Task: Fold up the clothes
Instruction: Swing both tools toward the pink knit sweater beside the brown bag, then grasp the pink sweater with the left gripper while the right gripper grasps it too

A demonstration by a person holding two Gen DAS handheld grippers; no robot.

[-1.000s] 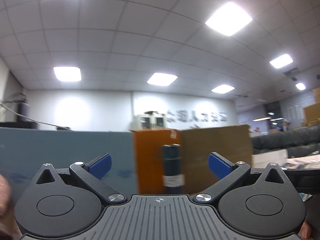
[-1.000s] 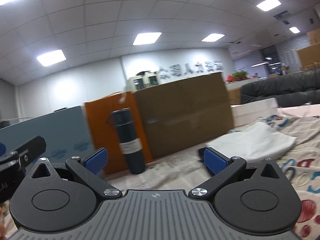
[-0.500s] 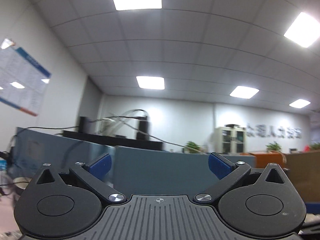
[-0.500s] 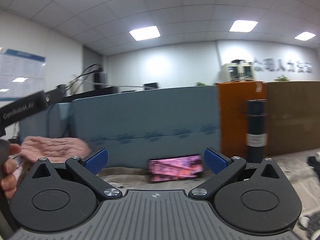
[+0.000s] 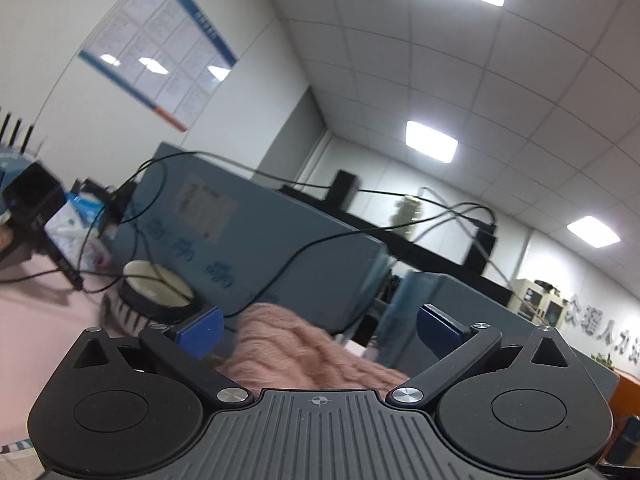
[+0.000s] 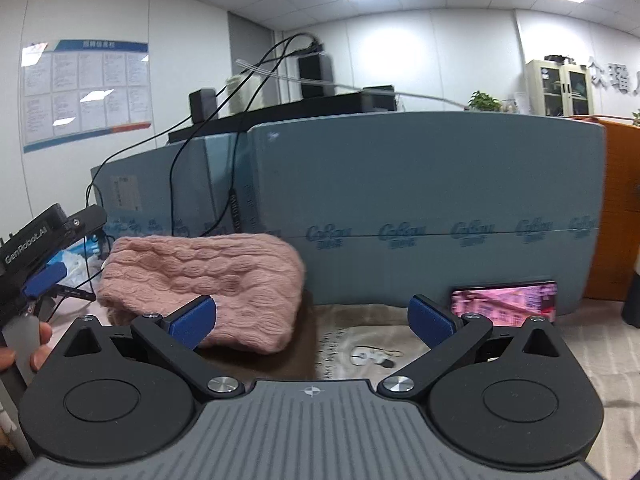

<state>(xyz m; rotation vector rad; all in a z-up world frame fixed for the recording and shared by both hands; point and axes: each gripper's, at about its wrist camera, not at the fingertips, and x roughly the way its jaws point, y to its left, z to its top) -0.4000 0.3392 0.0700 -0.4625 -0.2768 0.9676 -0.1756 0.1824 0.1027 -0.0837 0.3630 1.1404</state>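
Nearest to me, both tools are empty. The right gripper (image 6: 311,318) has its blue fingers spread wide over a printed cloth (image 6: 360,354) that covers the table, and the left gripper (image 5: 318,330) is spread just as wide, tipped up and aimed more at the ceiling than at the work. In the right wrist view the left tool shows again at the left edge, with a person's fingers wrapped round its handle.

Just beyond the right gripper's left finger lies the one garment I can count — a pink cable-knit sweater (image 6: 200,280), bundled thick near the table's left edge, a little short of the back edge. It looks already folded into a compact block, though I cannot see its far side. From the left wrist view the same sweater (image 5: 304,356) sits between the open fingers, untouched.

So the folding looks largely done, or the piece is about to be picked up; I cannot tell which.

Further back: one phone (image 6: 505,302) with its screen lit, propped against one long blue-grey partition (image 6: 440,200) along the back edge, two black cables draped over it.
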